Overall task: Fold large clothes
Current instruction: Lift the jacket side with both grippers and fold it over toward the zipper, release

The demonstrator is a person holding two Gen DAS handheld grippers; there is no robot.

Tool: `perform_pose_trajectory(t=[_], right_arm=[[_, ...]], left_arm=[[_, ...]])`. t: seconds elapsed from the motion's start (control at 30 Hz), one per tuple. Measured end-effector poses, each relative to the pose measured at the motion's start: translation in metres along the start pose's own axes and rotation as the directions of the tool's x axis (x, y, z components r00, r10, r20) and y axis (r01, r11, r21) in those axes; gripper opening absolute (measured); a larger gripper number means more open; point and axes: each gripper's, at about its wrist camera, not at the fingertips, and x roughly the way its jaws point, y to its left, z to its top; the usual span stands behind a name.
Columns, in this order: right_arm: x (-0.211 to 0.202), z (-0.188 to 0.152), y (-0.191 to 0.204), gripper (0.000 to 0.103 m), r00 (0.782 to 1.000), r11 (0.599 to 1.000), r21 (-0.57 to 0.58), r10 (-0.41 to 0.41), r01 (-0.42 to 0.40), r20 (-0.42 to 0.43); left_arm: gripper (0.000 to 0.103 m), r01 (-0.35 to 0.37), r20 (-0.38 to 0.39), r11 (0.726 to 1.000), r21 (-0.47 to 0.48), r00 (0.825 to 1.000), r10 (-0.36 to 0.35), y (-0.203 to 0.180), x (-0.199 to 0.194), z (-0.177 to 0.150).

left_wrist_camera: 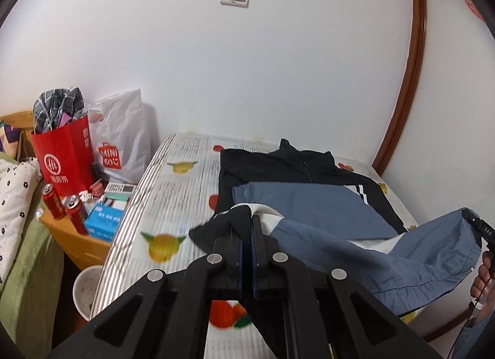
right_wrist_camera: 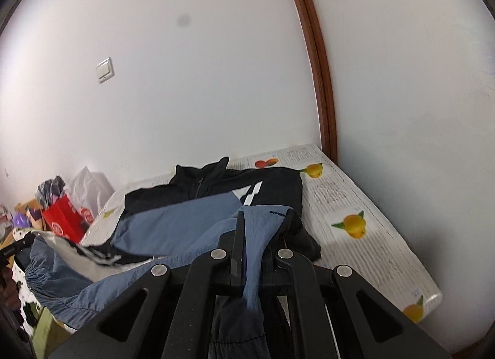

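Both grippers, left (left_wrist_camera: 246, 220) and right (right_wrist_camera: 263, 220), pinching jacket (left_wrist_camera: 309, 213) hem (fingertips probably cloth-hidden).

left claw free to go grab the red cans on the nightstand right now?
Probably not: the left claw is shut on the jacket hem, so it would have to let go first. The red cans themselves sit unobstructed.

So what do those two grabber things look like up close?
Both are black. The left gripper has flat fingers with blue pads, jointed link bars and round silver pins. The right gripper has the same bars and pins. In the left camera's view its side bears white letters; a thin cable hangs below it.
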Motion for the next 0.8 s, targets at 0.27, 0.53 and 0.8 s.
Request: perform_pose_trajectory(t=[0.27, 0.53, 0.8], right_arm=[[0.052, 0.032, -0.001, 0.005, 1.0, 1.0, 0.028, -0.008, 0.008, -0.004], [0.109, 0.054, -0.009, 0.005, 0.999, 0.998, 0.057, -0.003, 0.005, -0.04], [0.177, 0.052, -0.006, 0.005, 0.996, 0.999, 0.032, -0.015, 0.018, -0.089]], left_arm=[[0.005, -0.039, -0.004, 0.999, 0.013, 0.999, 0.039, -0.014, 0.04, 0.032], [0.005, -0.058, -0.022, 0.998, 0.006, 0.998, 0.058, -0.013, 0.093, 0.06], [0.005, -0.111, -0.07, 0.993, 0.042, 0.991, 0.114, -0.011, 0.152, 0.068]])
